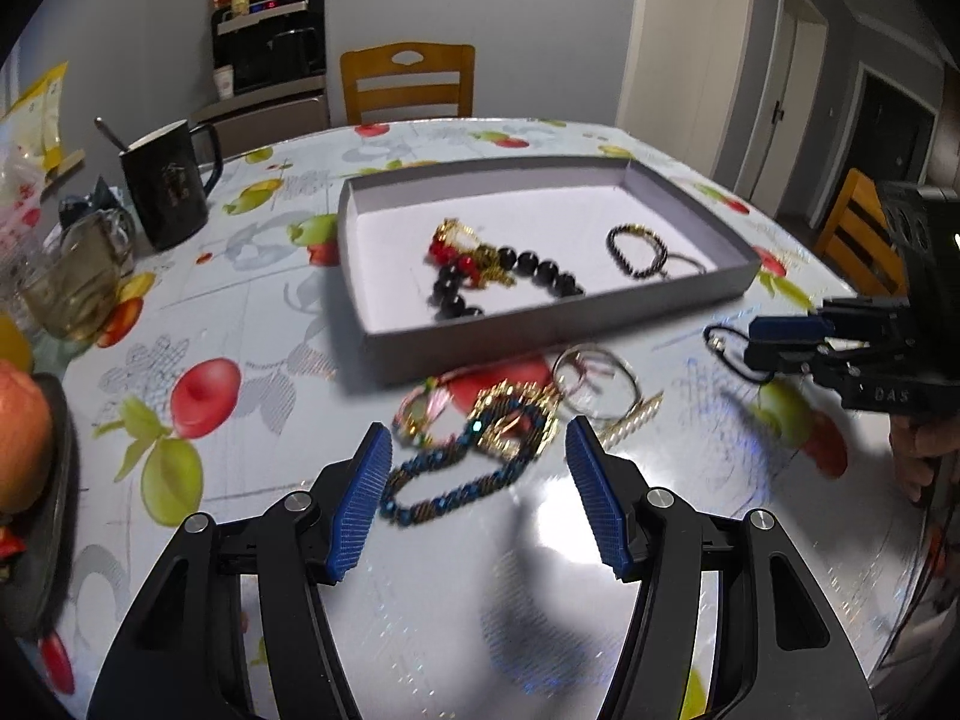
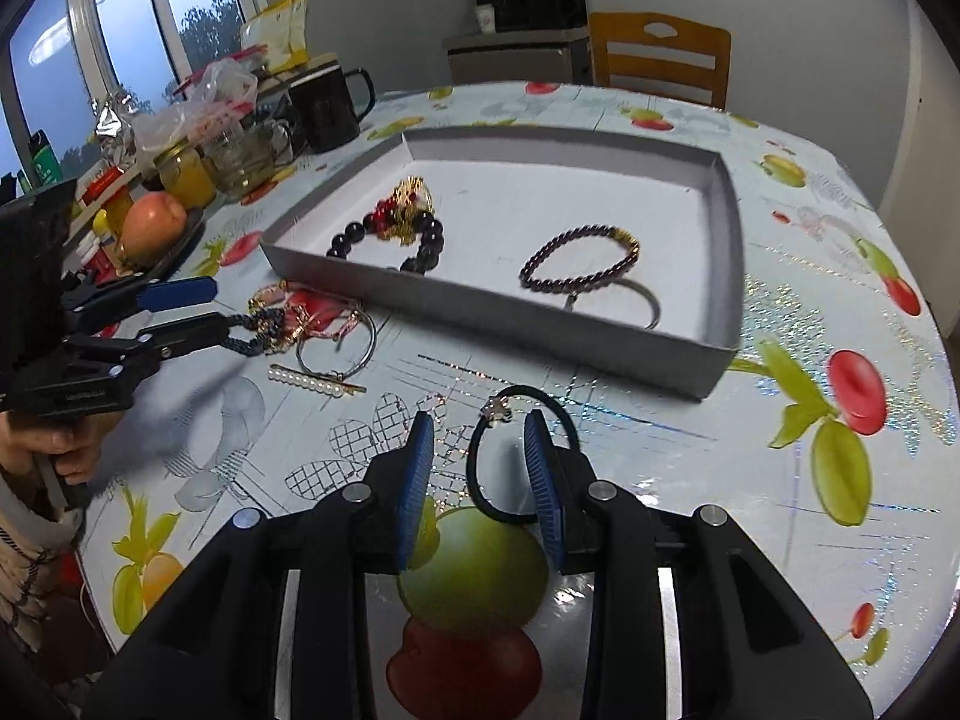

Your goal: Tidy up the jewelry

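My left gripper [image 1: 477, 438] hangs open just above a heap of jewellery on the fruit-print table: a blue beaded bracelet [image 1: 438, 486], a gold piece [image 1: 516, 414] and a pink-green bracelet [image 1: 420, 414]. A silver bangle [image 1: 594, 384] and a pearl clip [image 1: 636, 414] lie beside them. The grey tray [image 1: 540, 324] behind holds a black bead bracelet [image 1: 540, 267], red and gold pieces and a dark bead bracelet [image 2: 576, 261]. My right gripper [image 2: 478, 426] stands open low over a black hair tie [image 2: 480, 462] with a small charm; its pads do not press on it.
A black mug [image 1: 168, 186], a glass cup [image 1: 78, 282] and an apple [image 1: 18, 438] on a dark plate crowd the table's left side. Jars and bags [image 2: 180, 174] stand by the window. A wooden chair [image 1: 408, 84] is behind the table.
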`<state>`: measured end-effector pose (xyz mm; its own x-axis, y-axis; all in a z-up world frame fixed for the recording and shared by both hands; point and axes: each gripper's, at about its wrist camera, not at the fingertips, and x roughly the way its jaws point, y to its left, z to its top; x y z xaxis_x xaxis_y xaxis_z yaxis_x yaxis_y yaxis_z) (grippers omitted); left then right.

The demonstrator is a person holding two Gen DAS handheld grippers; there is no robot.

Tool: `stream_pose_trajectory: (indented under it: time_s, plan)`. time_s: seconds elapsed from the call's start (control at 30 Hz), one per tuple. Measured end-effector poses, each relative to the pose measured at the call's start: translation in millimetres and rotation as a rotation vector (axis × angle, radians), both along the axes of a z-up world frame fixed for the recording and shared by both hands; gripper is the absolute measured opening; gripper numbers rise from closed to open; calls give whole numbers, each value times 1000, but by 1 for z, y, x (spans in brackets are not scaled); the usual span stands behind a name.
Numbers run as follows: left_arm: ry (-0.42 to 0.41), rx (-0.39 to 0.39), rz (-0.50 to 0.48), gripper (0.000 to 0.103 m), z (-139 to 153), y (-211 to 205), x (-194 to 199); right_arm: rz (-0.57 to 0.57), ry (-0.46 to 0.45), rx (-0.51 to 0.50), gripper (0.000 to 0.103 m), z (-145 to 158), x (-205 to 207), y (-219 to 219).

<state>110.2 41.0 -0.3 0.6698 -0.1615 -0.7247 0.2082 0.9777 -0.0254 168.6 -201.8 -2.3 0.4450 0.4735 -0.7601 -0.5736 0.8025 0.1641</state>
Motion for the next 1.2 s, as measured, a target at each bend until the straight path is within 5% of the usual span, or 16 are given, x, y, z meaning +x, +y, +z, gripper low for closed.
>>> stream_pose_trajectory:
  time_s: [0.33, 0.5, 0.7, 1.03, 1.2]
  plan:
    - [31, 43, -28, 62, -12, -3, -4, -13, -8, -43, 31, -12, 4, 7]
    - [36, 32, -19, 62, -13, 0, 0, 5, -10, -50, 15, -12, 4, 12]
    - [22, 47, -34, 62, -11, 0, -4, 17, -6, -45, 14, -13, 3, 15]
    - [54, -49, 67, 62, -13, 30, 10, 14, 8, -26, 14, -13, 4, 13]
    - [88, -75, 69, 49, -17, 34, 14, 15, 15, -15, 14, -13, 4, 12]
